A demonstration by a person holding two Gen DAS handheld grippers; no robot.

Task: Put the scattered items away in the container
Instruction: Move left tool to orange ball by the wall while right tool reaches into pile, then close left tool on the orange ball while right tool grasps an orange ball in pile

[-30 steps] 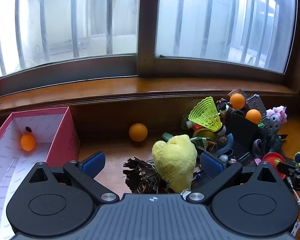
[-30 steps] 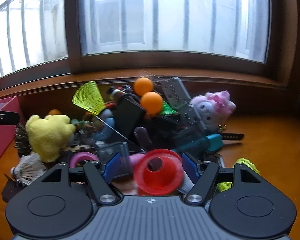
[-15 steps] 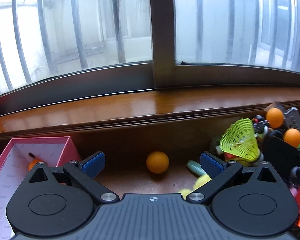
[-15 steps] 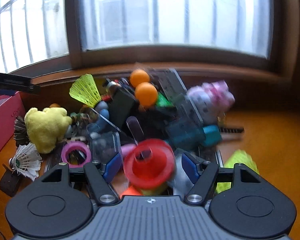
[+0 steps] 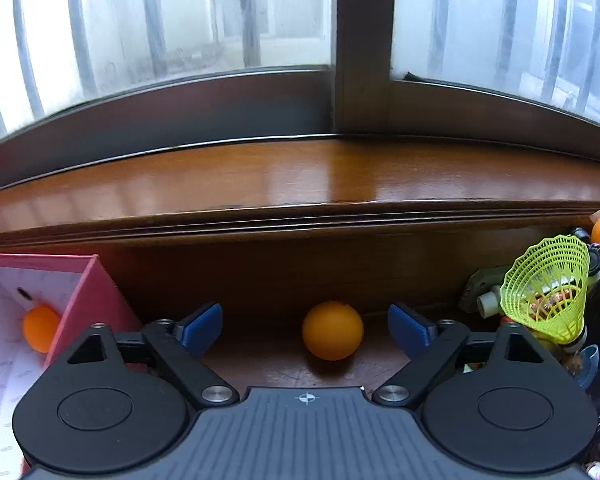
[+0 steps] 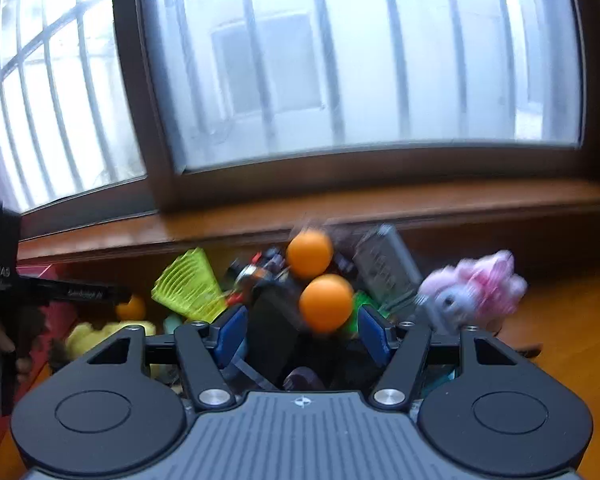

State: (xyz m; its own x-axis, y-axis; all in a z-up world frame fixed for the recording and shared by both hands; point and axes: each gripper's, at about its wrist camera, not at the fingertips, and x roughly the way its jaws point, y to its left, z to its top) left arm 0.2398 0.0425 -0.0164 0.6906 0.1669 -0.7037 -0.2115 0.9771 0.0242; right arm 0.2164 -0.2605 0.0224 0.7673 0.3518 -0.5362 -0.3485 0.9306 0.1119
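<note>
Our left gripper's (image 5: 305,326) blue-padded fingers (image 5: 204,322) stand wide apart and empty, framing the loose orange ping-pong ball (image 5: 332,336) on the wooden ledge (image 5: 300,176). The pink cardboard box (image 5: 96,292) sits left, already holding one orange ball (image 5: 40,328). Our right gripper (image 6: 302,334), equally spread and empty, faces the toy heap (image 6: 284,292). We judge a ball pick-up is in hand: advance, close gently, guard against rolling.
</note>
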